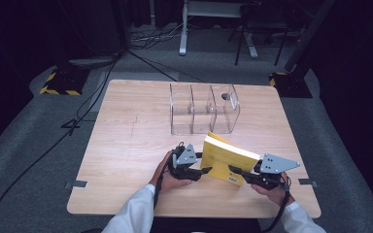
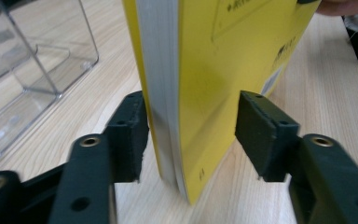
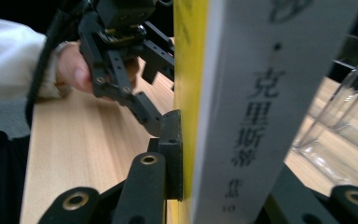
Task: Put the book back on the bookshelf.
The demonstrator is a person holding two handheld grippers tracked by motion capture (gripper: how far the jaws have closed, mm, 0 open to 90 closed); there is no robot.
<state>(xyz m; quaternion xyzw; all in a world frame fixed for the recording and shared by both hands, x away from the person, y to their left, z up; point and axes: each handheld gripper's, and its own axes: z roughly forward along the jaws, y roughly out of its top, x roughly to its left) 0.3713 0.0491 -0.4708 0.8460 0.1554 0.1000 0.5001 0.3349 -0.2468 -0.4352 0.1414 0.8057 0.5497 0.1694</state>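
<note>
A yellow paperback book (image 1: 226,158) stands tilted on the wooden table (image 1: 126,145), in front of the clear box. My right gripper (image 1: 234,171) is shut on its lower right end. In the right gripper view one pad (image 3: 172,149) presses flat on the yellow cover beside the white spine (image 3: 251,93). My left gripper (image 1: 205,170) straddles the book's left end. In the left gripper view the book (image 2: 214,93) sits between the pads (image 2: 130,135) with a gap on each side, wider on the right. The left gripper (image 3: 161,77) and the hand holding it appear beyond the book.
A clear plastic organizer (image 1: 204,114) with three compartments stands just behind the book, also near in the left gripper view (image 2: 28,70). The table's front edge lies close below both hands. Cables and black-and-yellow stand bases (image 1: 58,82) lie on the floor beyond.
</note>
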